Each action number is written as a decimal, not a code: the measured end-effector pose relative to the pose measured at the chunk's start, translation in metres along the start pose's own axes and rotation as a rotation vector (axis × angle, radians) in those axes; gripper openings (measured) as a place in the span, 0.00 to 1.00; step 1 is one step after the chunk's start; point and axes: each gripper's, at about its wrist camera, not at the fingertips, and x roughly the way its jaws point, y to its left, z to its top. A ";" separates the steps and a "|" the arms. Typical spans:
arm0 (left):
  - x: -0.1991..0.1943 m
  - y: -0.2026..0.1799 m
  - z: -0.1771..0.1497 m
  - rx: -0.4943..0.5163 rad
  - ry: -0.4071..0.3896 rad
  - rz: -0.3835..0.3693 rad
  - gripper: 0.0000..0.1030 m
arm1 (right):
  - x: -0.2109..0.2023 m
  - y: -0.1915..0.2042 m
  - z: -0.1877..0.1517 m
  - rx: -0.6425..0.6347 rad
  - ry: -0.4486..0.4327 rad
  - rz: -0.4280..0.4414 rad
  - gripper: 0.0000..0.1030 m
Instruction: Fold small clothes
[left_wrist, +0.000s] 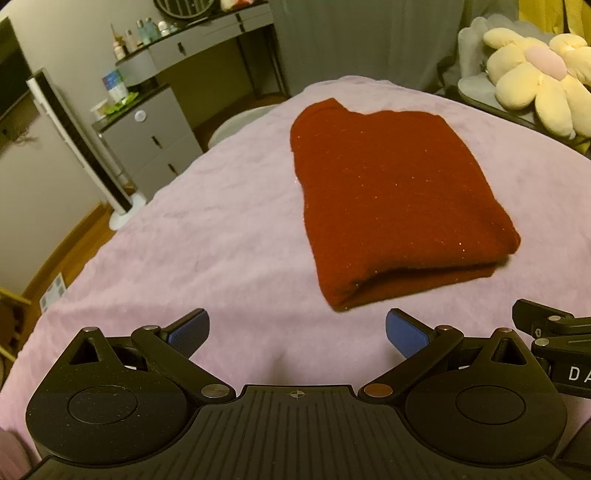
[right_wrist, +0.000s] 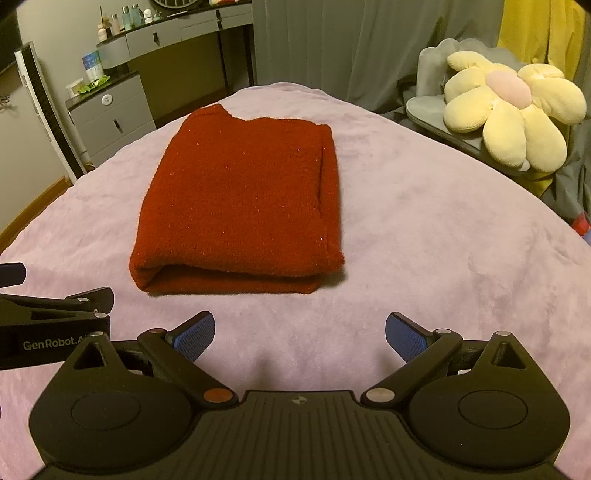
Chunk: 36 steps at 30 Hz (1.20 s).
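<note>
A dark red knitted garment lies folded into a thick rectangle on the lilac blanket; it also shows in the right wrist view, with its fold edge facing me. My left gripper is open and empty, just short of the garment's near left corner. My right gripper is open and empty, a little in front of the garment's near edge. The right gripper's side shows at the left view's right edge, and the left gripper's side shows in the right wrist view.
A yellow flower-shaped plush lies on a grey chair to the right. Grey drawers and a desk with bottles stand at the back left, beside a white tower fan. The blanket extends around the garment.
</note>
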 end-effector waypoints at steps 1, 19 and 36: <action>0.000 0.000 0.000 -0.001 -0.001 0.000 1.00 | 0.000 0.000 0.000 0.000 -0.001 0.000 0.96; -0.002 -0.005 0.002 0.006 -0.002 -0.007 1.00 | -0.001 -0.001 0.001 -0.005 0.000 -0.007 0.96; -0.001 -0.016 -0.001 0.075 -0.017 0.007 1.00 | -0.002 -0.002 0.001 0.001 -0.002 -0.014 0.96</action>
